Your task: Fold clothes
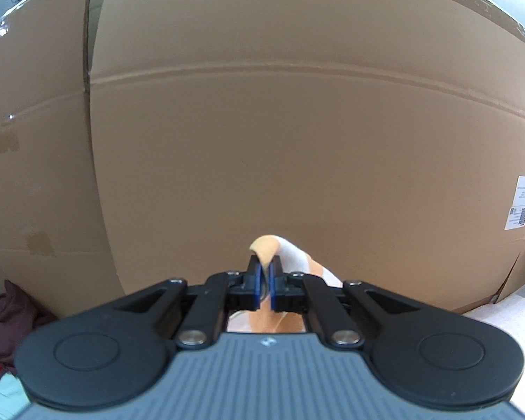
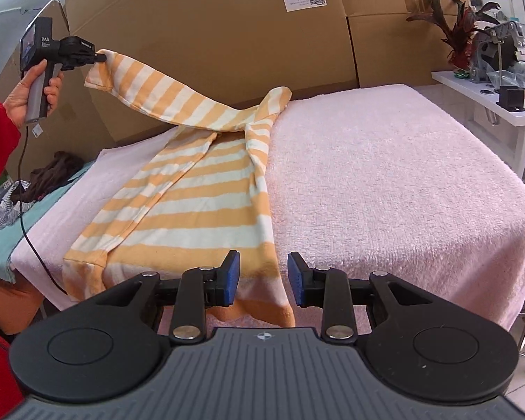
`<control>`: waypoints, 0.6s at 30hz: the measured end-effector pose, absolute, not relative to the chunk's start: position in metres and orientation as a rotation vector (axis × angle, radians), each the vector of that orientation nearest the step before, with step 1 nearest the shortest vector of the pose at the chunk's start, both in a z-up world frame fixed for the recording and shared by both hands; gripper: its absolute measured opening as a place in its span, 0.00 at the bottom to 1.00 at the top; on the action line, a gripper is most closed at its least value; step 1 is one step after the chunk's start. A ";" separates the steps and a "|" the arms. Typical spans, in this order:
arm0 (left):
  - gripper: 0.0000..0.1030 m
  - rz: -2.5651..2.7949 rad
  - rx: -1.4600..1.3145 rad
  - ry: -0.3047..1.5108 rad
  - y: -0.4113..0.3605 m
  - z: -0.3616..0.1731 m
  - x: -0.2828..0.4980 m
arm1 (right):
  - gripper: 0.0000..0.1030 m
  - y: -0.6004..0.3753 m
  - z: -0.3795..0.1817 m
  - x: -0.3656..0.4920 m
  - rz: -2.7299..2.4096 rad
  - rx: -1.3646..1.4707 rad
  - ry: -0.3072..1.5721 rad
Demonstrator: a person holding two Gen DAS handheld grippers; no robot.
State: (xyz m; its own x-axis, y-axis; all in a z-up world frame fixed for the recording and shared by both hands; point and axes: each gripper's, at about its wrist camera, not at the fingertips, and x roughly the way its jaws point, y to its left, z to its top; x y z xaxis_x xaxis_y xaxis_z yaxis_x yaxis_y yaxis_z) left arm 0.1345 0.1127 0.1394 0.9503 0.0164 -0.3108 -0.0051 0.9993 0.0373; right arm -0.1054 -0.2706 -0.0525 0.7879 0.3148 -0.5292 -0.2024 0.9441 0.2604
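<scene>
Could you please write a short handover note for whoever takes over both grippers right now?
Left gripper: shut on the sleeve end of the striped top, held up in the air.
Right gripper: open, empty, above the top's near hem.
The top lies on the pink towel, one side already folded in.
Left to do: lay the sleeve across the body, then fold the top up.

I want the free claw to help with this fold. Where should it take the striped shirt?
Likely the near hem of the striped shirt, approached level from the table's front edge: it overhangs the pink towel right before the open right claw.
</scene>
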 end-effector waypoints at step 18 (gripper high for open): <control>0.00 0.096 0.031 0.378 0.120 0.131 0.152 | 0.34 -0.269 -0.079 -0.103 0.282 0.230 0.635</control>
State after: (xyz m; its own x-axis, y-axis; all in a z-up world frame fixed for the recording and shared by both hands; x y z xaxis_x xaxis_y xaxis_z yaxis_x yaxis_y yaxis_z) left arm 0.1525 0.1202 0.1308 0.9250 0.0998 -0.3666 -0.0881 0.9949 0.0486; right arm -0.1028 -0.2695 -0.0786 0.7691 0.3272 -0.5489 -0.1877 0.9367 0.2955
